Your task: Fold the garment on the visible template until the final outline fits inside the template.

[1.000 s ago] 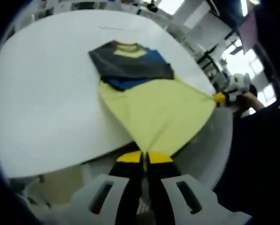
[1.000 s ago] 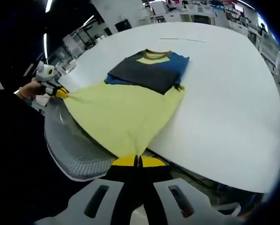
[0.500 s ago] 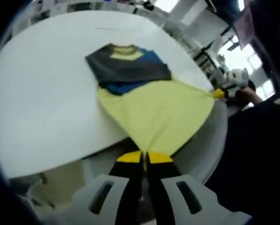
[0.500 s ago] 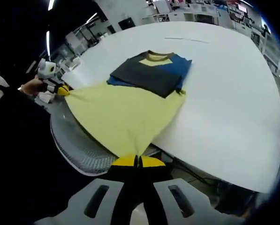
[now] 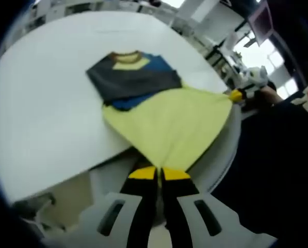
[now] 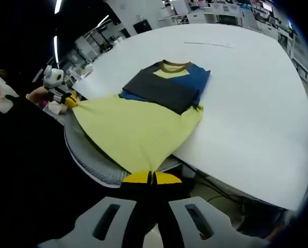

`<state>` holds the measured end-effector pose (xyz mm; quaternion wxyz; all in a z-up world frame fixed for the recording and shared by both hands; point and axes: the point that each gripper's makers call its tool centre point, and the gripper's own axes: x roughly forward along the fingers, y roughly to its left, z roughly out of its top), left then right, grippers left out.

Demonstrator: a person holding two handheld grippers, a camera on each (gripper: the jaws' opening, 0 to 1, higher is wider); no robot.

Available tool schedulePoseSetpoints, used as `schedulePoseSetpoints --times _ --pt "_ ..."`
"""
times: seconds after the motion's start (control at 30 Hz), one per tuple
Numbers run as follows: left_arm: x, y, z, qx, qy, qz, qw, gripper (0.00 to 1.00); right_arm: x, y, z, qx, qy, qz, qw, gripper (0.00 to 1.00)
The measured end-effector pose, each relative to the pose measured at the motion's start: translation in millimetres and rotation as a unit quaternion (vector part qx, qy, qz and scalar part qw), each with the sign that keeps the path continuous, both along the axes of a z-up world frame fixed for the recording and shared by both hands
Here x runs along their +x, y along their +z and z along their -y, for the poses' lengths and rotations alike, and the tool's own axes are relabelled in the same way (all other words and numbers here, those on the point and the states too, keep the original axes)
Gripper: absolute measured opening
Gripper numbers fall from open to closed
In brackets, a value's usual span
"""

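A garment lies on the white table (image 5: 40, 103) (image 6: 257, 98): its grey and blue upper part with a yellow collar (image 5: 133, 77) (image 6: 166, 82) rests on the top, and its yellow lower part (image 5: 169, 124) (image 6: 135, 129) stretches off the near edge. My left gripper (image 5: 159, 173) is shut on one hem corner. My right gripper (image 6: 151, 177) is shut on the other hem corner. Each gripper also appears in the other's view, the right gripper (image 5: 236, 95) at the right and the left gripper (image 6: 68, 101) at the left, held by a hand. A thin template line (image 6: 208, 44) runs across the far tabletop.
A grey mesh chair back (image 6: 92, 163) (image 5: 223, 165) sits below the stretched cloth at the table's near edge. The person's dark clothes (image 5: 277, 170) (image 6: 30, 181) crowd the side of each view. Desks and equipment stand in the far background.
Both grippers have pulled back and slightly up with the hem, so the garment sits a little farther off in both views. The cloth stays stretched taut between them.
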<state>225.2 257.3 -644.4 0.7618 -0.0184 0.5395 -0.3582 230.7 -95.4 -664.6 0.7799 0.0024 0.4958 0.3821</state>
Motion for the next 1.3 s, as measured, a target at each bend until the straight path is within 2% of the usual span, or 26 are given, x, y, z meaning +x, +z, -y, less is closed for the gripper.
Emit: schedulePoseSetpoints --times 0.37,0.5,0.6,0.8,1.07,1.3 --pt "2.6 12.9 -4 0.002 -0.01 -0.003 0.9999 0.0 -10 15.3 -3 0.016 0.011 -0.024 0.9995 0.02" --pt "9.8 19.7 -3 -0.007 -0.007 0.001 0.9999 0.0 -5 17.6 -3 0.015 0.014 -0.026 0.9995 0.02" --pt "17.8 25.1 -1 -0.013 -0.01 0.006 0.9999 0.0 7 22.0 -1 0.015 0.005 -0.015 0.9998 0.02" --pt "46.1 32.5 0 -0.015 -0.02 0.021 0.9995 0.0 36 30.5 2 0.022 -0.008 -0.009 0.9997 0.02" --pt "89.5 37.7 5 -0.008 -0.046 0.039 0.9982 0.0 84 37.2 3 0.001 0.017 0.019 0.9997 0.02" --pt "121.4 34.2 4 -0.019 -0.038 0.037 0.9984 0.0 124 36.6 3 -0.004 0.02 0.033 0.9992 0.02"
